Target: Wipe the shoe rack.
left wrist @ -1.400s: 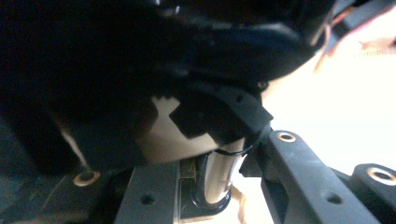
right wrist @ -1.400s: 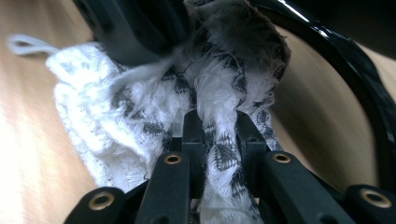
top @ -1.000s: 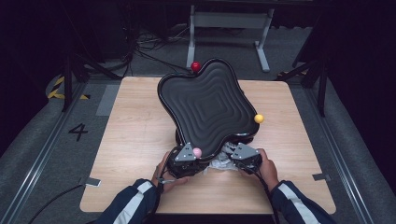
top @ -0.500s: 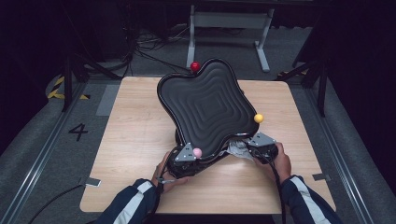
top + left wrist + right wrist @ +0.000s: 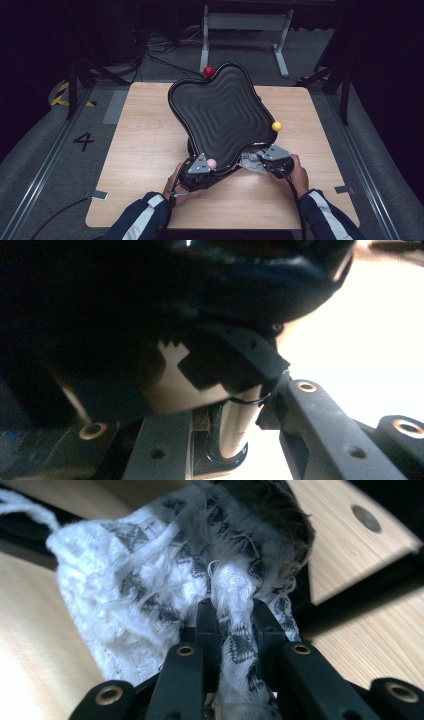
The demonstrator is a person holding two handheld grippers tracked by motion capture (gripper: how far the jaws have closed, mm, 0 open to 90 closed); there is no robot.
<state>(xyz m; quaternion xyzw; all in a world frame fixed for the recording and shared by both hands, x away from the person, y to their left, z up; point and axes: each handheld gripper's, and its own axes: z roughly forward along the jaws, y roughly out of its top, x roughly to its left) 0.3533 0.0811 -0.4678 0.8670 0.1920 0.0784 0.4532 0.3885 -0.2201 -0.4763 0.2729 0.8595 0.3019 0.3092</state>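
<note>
while right gripper [image 5: 232, 630] pinches it, white cloth [image 5: 150, 585] frayed, grey-patterned, left gripper [image 5: 200, 170] clamping black tray [image 5: 220, 112]

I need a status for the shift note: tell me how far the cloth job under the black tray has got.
Done: the left tongs are shut on the black tray, its near edge tipped up off the table. In hand: the right tongs are shut on the white patterned cloth at the tray's raised edge. Left: the cloth's far end is under the tray.
</note>
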